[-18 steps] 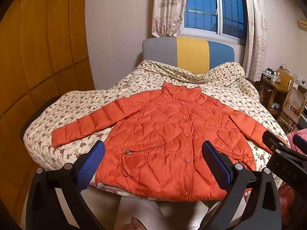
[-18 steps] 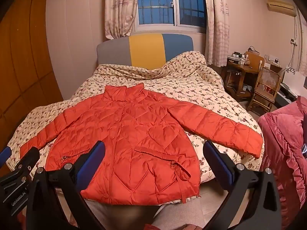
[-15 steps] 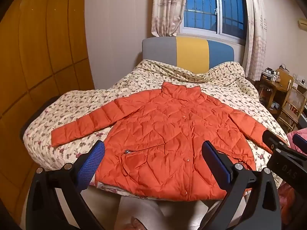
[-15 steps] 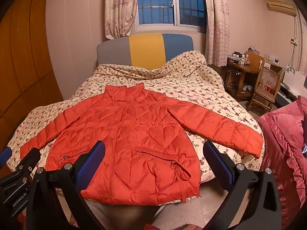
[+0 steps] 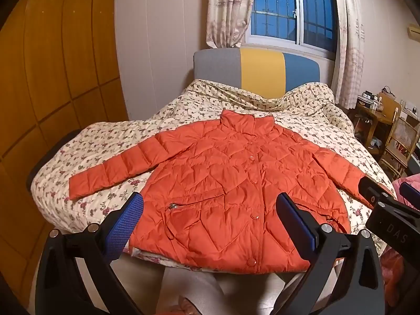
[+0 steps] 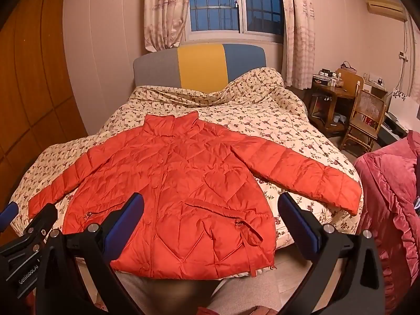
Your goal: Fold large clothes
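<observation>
An orange quilted jacket (image 5: 225,183) (image 6: 178,197) lies flat and buttoned on the bed, collar toward the headboard, both sleeves spread out to the sides, hem at the near edge of the bed. My left gripper (image 5: 210,210) hangs in the air before the hem, open, nothing between its blue pads. My right gripper (image 6: 210,210) is also open and empty, held short of the hem. Each gripper shows at the edge of the other's view: the right gripper (image 5: 388,210) and the left gripper (image 6: 23,223).
The bed (image 5: 110,147) has a floral quilt and a grey, yellow and blue headboard (image 5: 262,71). A wooden wardrobe (image 5: 52,78) stands at left. A desk and a cane chair (image 6: 365,115) stand at right, with a pink blanket (image 6: 388,197) beside the bed.
</observation>
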Available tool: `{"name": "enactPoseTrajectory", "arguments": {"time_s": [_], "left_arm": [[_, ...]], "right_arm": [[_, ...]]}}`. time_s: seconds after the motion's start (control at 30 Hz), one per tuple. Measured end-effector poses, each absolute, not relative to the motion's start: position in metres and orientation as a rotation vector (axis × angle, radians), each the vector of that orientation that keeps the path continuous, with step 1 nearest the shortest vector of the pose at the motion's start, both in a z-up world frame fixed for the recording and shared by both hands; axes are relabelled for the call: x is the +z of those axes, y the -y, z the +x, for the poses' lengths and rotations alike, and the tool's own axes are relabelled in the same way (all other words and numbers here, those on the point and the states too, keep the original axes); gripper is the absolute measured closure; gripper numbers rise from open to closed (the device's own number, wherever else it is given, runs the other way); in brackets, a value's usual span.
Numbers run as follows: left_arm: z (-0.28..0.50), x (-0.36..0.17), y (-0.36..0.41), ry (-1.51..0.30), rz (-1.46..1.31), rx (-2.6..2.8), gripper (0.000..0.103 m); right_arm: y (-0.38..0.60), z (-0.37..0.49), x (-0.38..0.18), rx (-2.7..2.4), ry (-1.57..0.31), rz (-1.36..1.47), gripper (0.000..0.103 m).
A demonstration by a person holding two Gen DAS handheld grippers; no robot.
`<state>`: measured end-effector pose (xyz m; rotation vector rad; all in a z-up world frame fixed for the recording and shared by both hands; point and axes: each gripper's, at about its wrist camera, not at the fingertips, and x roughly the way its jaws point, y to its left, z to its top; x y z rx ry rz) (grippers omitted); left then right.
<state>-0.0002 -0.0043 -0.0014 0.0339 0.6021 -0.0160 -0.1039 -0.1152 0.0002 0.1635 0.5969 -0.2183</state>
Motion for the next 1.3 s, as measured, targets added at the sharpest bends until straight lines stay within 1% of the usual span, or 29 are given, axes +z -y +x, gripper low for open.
{"name": "enactPoseTrajectory", "arguments": {"time_s": [1.3], "left_arm": [[0.0006,-0.0089,-0.0006,-0.615,0.031,-0.010,0.003]], "right_arm": [[0.1158,-0.1023,-0.0023,-0.204,-0.626,0.175,0.002]]}}
